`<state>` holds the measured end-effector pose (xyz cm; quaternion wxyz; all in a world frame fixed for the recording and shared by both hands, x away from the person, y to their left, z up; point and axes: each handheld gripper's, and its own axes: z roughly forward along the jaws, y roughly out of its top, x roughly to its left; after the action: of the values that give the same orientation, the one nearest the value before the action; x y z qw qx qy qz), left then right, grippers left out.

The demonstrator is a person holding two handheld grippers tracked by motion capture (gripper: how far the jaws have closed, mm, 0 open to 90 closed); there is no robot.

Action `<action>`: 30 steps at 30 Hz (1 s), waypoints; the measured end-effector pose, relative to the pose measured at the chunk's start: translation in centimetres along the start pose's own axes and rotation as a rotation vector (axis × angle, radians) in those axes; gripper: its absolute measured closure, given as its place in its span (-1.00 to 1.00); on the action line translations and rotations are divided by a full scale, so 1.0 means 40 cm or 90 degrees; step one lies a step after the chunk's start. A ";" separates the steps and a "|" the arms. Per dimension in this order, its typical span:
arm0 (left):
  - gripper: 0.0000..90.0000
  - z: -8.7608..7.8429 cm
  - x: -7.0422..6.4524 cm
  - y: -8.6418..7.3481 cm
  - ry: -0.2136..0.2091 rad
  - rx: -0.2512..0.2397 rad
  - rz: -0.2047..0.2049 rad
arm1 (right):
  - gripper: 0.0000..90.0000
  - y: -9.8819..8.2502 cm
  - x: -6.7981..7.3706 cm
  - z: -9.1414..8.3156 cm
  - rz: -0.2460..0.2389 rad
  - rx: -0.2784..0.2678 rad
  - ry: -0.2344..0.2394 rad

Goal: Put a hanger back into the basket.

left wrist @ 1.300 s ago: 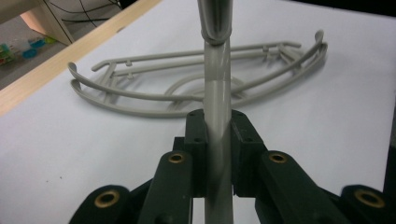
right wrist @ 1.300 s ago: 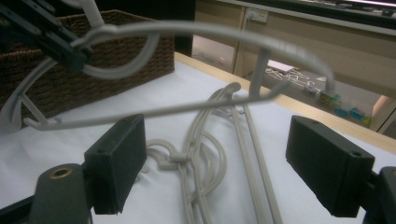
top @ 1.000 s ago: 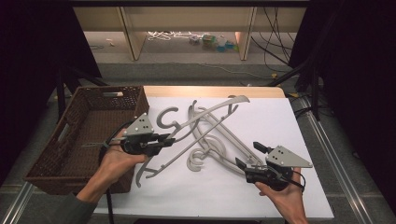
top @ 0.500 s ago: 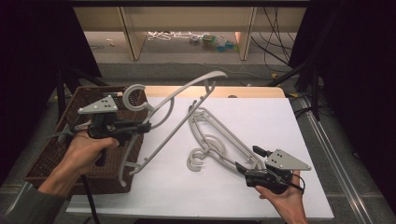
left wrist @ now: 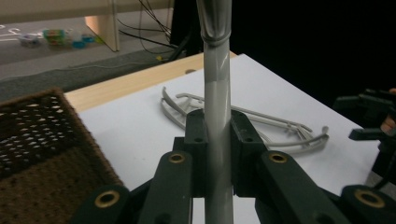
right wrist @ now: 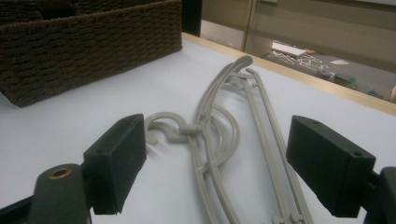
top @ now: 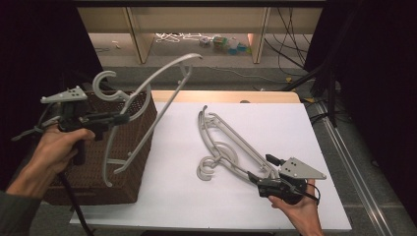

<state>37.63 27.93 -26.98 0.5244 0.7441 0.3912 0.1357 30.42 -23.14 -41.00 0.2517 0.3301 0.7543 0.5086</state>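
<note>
A grey plastic hanger (top: pixel 189 59) hangs in the air over the brown wicker basket (top: pixel 140 142), hook to the left. My left gripper (top: pixel 119 118) is shut on its bar, and the left gripper view shows the bar (left wrist: pixel 217 116) clamped upright between the jaws of the left gripper (left wrist: pixel 217 154). Two more grey hangers (top: pixel 226 140) lie nested on the white mat, hooks (top: pixel 209 167) toward the front. My right gripper (top: pixel 259 167) stands open at their near end, low over the mat. In the right gripper view the hangers (right wrist: pixel 219 116) lie ahead between the open pads (right wrist: pixel 116 163).
The basket (right wrist: pixel 93 42) stands at the table's left edge beside the white mat (top: pixel 280 123). A wooden table strip (top: pixel 221 96) runs along the far side. Shelving and cables sit on the floor beyond. In the left gripper view the right gripper (left wrist: pixel 373 121) shows at the right.
My left gripper has carried its hanger up and to the left, from the pile on the mat to above the basket. The right gripper has stayed put, open.
</note>
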 end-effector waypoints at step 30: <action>0.77 -0.081 0.229 -0.111 0.144 0.062 0.022 | -0.55 -0.008 -0.004 0.006 0.001 0.017 0.007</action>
<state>39.72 37.37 -31.47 0.4373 0.7553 0.4413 0.2087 30.61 -23.20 -41.35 0.2423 0.3314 0.7622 0.5005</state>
